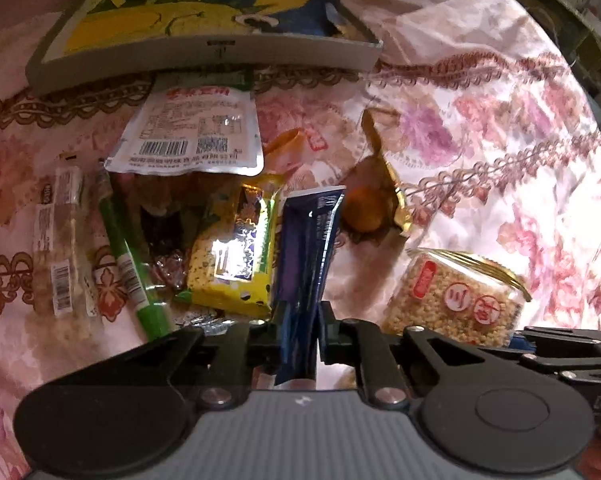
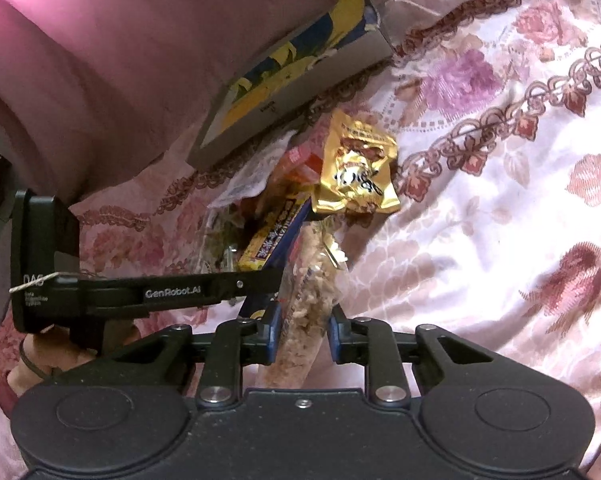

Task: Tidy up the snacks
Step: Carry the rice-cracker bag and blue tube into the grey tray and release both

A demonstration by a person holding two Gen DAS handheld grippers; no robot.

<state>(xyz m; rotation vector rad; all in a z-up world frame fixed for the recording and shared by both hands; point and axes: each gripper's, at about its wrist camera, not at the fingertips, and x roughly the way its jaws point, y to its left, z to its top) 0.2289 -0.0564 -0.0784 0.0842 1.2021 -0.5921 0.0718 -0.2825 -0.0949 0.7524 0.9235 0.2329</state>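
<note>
Left wrist view: the left hand-held gripper (image 1: 299, 330) is clamped on a dark blue snack packet (image 1: 306, 264), which stands up between its fingers over a floral bedspread (image 1: 480, 120). Spread out on the bed just past it are a yellow packet (image 1: 236, 256), a green stick pack (image 1: 130, 256), a clear wrapped bar (image 1: 60, 240) off to the left, and a silver pouch with a barcode (image 1: 192, 132) lying further back. A gold-wrapped orange snack (image 1: 374, 196) sits to the right, and a clear pack of puffed grain with red seals (image 1: 456, 296) is near the gripper's right side. A shallow grey box with a yellow and blue picture inside (image 1: 204, 40) is at the back. Right wrist view: the right hand-held gripper (image 2: 302, 332) is closed on that puffed grain pack (image 2: 308, 304), held on end. A shiny gold pouch (image 2: 358, 168) lies just beyond it, the grey box (image 2: 300, 72) sits further back on the bedspread (image 2: 500, 200), and the left gripper (image 2: 256, 280) reaches in from the left.
</note>
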